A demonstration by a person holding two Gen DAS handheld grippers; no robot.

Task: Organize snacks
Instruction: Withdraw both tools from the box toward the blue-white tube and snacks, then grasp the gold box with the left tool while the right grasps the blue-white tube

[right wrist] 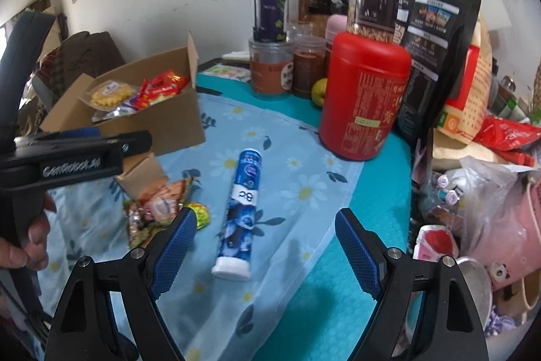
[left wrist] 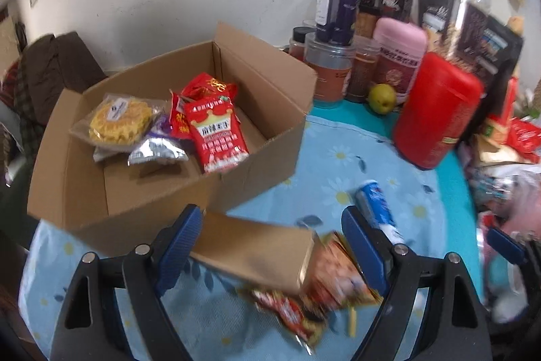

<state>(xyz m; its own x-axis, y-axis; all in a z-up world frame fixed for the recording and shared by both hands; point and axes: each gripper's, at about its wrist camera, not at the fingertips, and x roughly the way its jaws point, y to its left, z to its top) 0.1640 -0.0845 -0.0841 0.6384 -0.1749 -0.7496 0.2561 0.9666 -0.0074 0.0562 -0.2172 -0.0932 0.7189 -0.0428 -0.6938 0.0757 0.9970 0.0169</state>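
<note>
Right wrist view: right gripper [right wrist: 265, 234] stands apart, empty, above the blue tube [right wrist: 242, 208], whose long axis runs along the gripper's pointing line, cap nearest. Left gripper [left wrist: 272, 237], also apart and empty, straddles loose snack packets [left wrist: 324, 290] beneath the box flap [left wrist: 250, 246]. Cardboard box [left wrist: 263, 154] lies beyond, part filled.

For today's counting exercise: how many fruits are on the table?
1: a green fruit beside the red canister, in front of the jars. Clutter may hide others.

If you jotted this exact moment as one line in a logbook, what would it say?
left gripper: open over loose snack packets | right gripper: open above blue tube | cardboard box: partly filled
</note>
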